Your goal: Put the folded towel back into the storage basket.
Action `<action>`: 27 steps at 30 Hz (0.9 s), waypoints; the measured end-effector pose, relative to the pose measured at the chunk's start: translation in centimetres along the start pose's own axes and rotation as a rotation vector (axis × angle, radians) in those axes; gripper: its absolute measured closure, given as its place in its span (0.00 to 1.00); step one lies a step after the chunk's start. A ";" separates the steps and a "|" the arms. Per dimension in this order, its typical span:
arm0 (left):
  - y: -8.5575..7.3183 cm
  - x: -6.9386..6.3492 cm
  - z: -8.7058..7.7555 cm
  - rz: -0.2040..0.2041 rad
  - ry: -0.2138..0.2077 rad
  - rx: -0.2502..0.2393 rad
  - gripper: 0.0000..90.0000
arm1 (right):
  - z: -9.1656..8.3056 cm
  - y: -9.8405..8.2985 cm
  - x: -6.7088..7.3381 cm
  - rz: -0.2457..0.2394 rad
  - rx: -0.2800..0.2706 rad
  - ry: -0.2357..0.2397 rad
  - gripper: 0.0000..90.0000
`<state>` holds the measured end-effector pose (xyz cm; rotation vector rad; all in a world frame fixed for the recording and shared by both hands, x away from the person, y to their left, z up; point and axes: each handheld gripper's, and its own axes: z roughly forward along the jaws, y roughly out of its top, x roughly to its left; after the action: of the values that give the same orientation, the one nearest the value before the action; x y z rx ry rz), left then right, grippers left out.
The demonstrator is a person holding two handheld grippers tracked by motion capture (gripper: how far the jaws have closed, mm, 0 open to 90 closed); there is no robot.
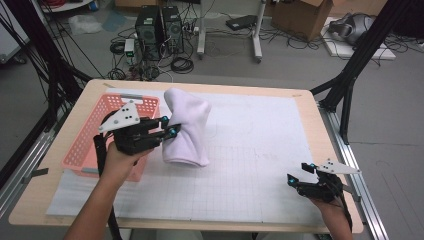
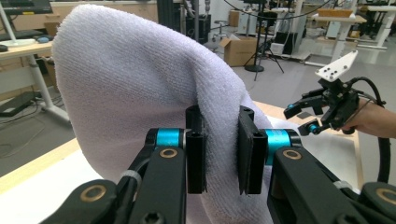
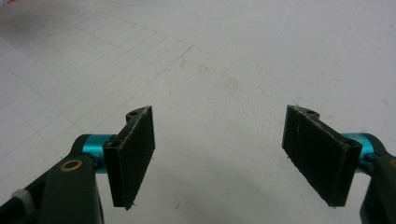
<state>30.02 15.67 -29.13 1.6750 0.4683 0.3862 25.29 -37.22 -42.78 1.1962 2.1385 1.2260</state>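
A white towel (image 1: 187, 127) hangs bunched above the left half of the white gridded mat (image 1: 260, 165), its lower end near the mat. My left gripper (image 1: 169, 127) is shut on the towel's left side, lifted off the table. In the left gripper view the two black pads (image 2: 196, 149) pinch a fold of the terry towel (image 2: 140, 88). My right gripper (image 1: 300, 174) rests low at the table's front right corner, open with nothing between its jaws. In the right gripper view its pads (image 3: 135, 154) stand wide apart over bare mat (image 3: 219, 74).
A pink mesh basket (image 1: 92, 142) sits at the table's left edge, partly behind my left hand. The wooden table rim (image 1: 200, 85) surrounds the mat. Black frame poles, computer towers and cables stand on the floor beyond.
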 end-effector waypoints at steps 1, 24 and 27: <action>0.0 0.3 -0.3 -0.002 0.001 -0.001 0.85 | 0.0 0.0 0.0 0.000 -0.001 0.001 0.27; 0.9 7.0 -8.4 -0.045 0.049 -0.058 0.85 | 0.3 0.3 0.6 -0.004 0.008 -0.007 0.27; 0.4 7.8 -9.4 -0.059 0.064 -0.065 0.85 | 0.4 0.3 0.7 -0.006 0.008 -0.011 0.27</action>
<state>31.99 27.63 -27.37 1.5861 0.5458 0.4080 25.30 -36.40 -42.66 1.1969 2.1396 1.2067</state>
